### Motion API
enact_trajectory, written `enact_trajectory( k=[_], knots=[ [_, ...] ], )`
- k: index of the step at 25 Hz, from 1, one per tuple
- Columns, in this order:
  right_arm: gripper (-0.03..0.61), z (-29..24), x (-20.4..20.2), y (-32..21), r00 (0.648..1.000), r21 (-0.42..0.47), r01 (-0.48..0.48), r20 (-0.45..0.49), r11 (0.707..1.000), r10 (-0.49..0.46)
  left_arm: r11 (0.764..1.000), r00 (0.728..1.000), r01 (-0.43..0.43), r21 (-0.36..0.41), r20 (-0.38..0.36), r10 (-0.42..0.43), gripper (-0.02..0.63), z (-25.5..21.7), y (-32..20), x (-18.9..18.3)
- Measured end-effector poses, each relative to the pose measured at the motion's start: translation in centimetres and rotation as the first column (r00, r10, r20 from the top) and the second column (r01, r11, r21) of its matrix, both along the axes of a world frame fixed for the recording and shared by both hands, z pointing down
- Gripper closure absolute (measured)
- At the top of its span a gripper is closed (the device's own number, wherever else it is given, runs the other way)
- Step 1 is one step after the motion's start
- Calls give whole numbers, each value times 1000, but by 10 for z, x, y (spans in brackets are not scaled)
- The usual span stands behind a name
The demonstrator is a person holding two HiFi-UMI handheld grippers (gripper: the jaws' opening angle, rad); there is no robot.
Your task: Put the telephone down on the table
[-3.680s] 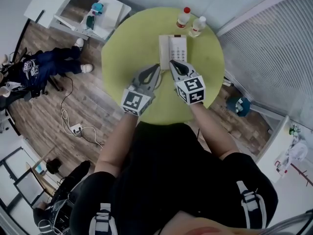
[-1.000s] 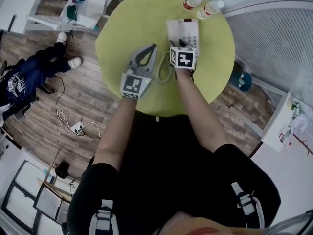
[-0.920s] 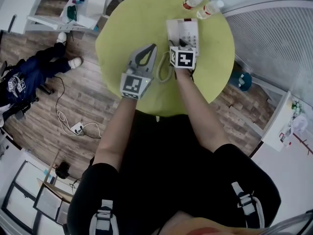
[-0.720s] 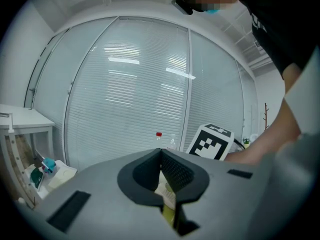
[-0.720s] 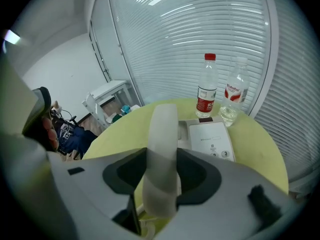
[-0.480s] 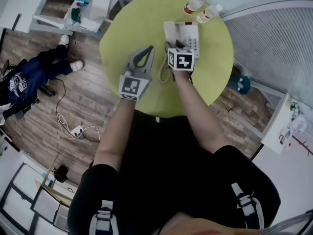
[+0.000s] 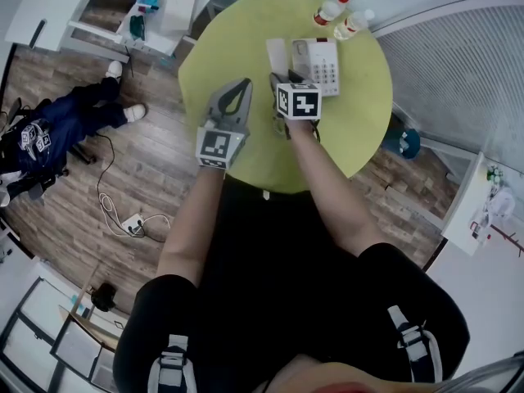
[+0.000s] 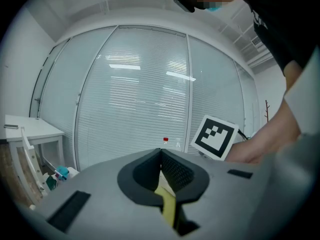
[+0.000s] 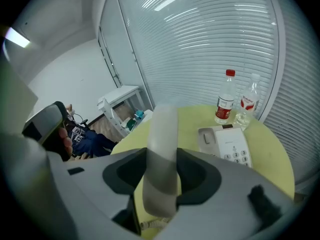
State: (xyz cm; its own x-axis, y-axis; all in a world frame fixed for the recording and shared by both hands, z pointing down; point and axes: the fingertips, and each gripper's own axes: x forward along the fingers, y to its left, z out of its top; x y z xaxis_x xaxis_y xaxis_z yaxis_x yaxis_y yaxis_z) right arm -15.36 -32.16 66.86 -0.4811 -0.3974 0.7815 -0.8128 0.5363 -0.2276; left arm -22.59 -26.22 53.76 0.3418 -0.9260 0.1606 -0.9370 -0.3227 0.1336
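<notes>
The round desk [image 7: 237, 47] carries the telephone base [image 7: 321, 58] near its far edge. The right gripper [image 9: 161, 171] has its fingers clamped on the handset [image 9: 162, 129], held off the cradle, likely for setting down beside it. The left gripper [image 7: 237, 92] is idle, with its fingers together and nothing between them.

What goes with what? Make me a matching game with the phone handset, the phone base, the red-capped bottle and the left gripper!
Things:
1. handset
2. telephone base
3. red-capped bottle
4. left gripper

States:
A. shut, with nothing between its jaws
B. lying flat on the yellow-green table, handset off it
C. clamped in the right gripper, lifted above the table
D. standing upright near the table's edge, beside a clear bottle

Pairs: 1-C, 2-B, 3-D, 4-A
</notes>
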Motion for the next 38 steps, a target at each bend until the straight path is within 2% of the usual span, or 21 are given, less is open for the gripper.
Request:
enact_trajectory(
  k=[9,19,29,38],
  knots=[
    [387,-6,-40,32,999,-7,19,26,1000,-19,1000,1000,-10,3,7,10,603,2,21,-30],
    [387,8,-90,59,999,-64,43,36,997,-40,1000,1000,2,-14,-10,-2,603,16,34,-71],
    [387,43,-135,79,998,-121,68,21,990,-66,997,999,38,-67,-8,-39,603,48,53,-109],
    [387,90,-162,87,999,-181,51,-9,982,-53,990,996,84,-110,-14,-86,603,78,61,-136]
  ],
)
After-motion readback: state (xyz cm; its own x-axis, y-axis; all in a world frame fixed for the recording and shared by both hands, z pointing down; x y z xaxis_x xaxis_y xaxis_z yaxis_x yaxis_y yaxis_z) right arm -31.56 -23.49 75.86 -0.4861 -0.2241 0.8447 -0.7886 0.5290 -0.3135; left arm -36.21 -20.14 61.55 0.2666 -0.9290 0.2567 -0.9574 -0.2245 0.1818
